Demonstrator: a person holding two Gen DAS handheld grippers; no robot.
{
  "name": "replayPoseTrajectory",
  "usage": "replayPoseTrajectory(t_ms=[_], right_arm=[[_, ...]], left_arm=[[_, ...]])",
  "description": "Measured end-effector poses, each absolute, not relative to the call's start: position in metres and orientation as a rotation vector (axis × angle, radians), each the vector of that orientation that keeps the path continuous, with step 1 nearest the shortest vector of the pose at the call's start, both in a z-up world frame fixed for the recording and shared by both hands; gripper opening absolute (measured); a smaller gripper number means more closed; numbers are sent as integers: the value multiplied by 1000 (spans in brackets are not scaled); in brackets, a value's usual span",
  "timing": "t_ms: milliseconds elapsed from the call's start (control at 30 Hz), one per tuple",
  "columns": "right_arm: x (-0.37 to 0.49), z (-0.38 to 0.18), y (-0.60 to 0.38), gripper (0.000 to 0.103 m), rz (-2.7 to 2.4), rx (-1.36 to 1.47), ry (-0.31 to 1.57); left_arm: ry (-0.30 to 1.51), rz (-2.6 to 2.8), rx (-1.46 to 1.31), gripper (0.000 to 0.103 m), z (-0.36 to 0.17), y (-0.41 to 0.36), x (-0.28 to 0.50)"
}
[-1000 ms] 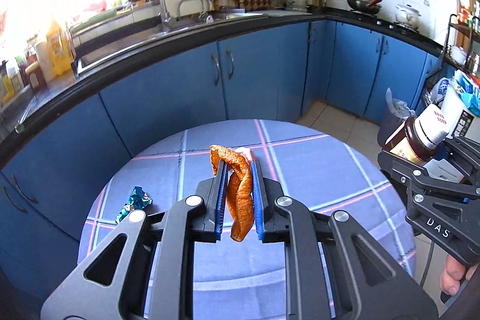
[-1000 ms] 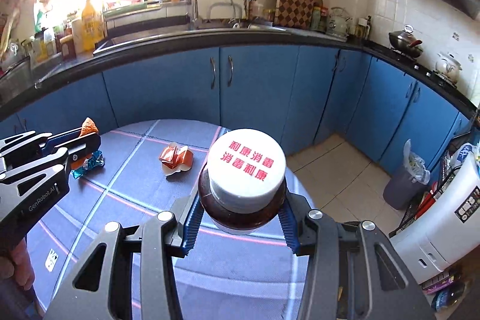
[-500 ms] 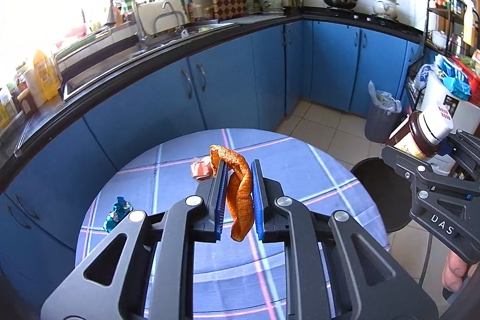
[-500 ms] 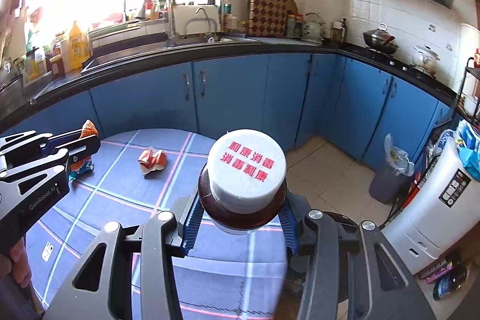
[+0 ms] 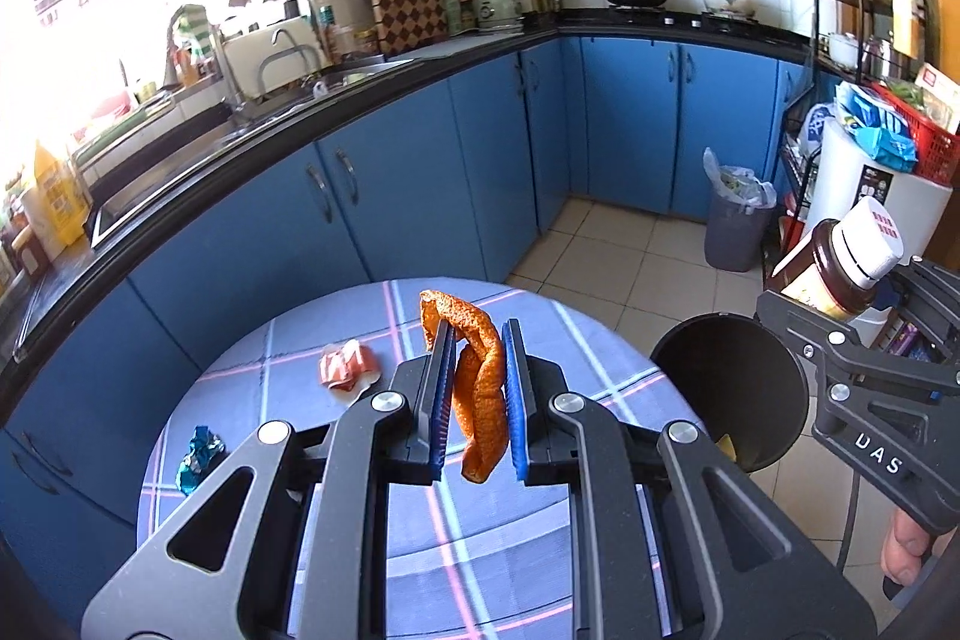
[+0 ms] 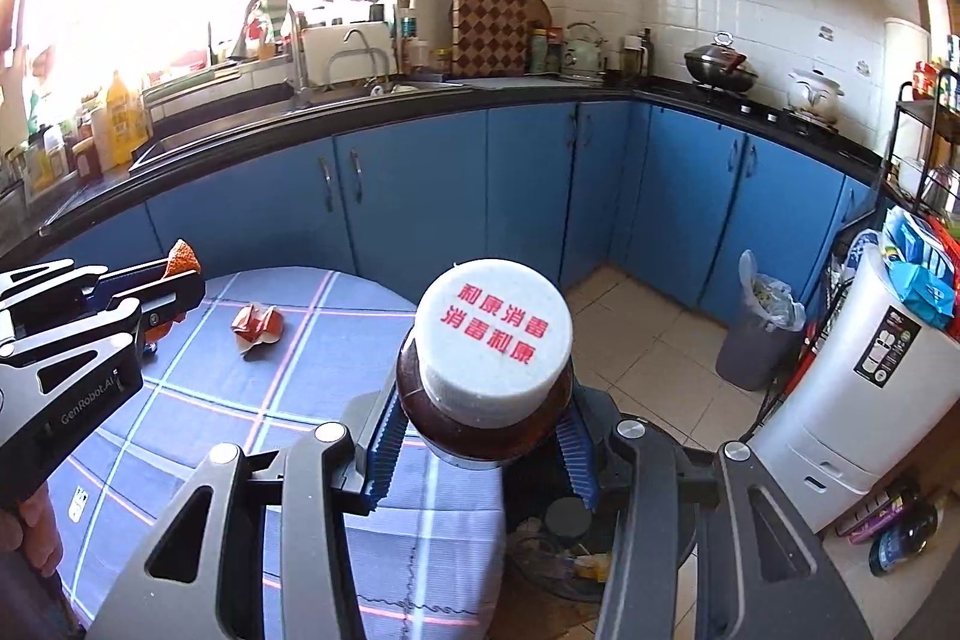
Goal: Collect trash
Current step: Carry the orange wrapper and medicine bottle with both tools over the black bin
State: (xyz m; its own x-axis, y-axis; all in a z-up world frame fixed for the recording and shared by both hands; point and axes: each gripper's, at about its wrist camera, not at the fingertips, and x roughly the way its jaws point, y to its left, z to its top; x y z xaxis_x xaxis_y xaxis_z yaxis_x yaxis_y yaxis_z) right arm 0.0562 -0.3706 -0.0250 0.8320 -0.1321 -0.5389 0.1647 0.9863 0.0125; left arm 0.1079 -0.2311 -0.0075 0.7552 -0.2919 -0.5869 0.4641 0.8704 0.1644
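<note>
My left gripper (image 5: 477, 340) is shut on a curled orange peel (image 5: 477, 388), held above the round table (image 5: 600, 346) with its blue checked cloth. My right gripper (image 6: 480, 430) is shut on a brown bottle (image 6: 489, 424) with a white cap (image 6: 495, 328) printed in red. That bottle (image 5: 840, 262) shows at the right of the left wrist view, above a black bin (image 5: 732, 388) beside the table. The bin (image 6: 570, 526) lies right under the bottle and has scraps in it. A crumpled red wrapper (image 5: 345, 364) and a blue foil wrapper (image 5: 198, 454) lie on the cloth.
Blue kitchen cabinets (image 5: 420, 196) with a black counter curve round behind the table. A grey lined trash can (image 5: 735, 220) stands on the tiled floor by the cabinets. A white appliance (image 6: 858, 376) and a wire rack (image 5: 864, 58) stand at the right.
Both grippers have swung to the right with their loads. The black bin has come into view beside the table, and the bottle now hangs over it. The wrappers have slid leftward in view.
</note>
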Motion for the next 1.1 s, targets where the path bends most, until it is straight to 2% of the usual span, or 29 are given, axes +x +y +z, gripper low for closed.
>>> replayPoseTrajectory(t_ms=[467,1100], right_arm=[[55,-47,-436,44,-222,146,578],[72,-96,-520,46,-300,256,641]], left_arm=[[578,-489,402,17,-16,-307,108],[620,-602,504,17,-54,-414,123]])
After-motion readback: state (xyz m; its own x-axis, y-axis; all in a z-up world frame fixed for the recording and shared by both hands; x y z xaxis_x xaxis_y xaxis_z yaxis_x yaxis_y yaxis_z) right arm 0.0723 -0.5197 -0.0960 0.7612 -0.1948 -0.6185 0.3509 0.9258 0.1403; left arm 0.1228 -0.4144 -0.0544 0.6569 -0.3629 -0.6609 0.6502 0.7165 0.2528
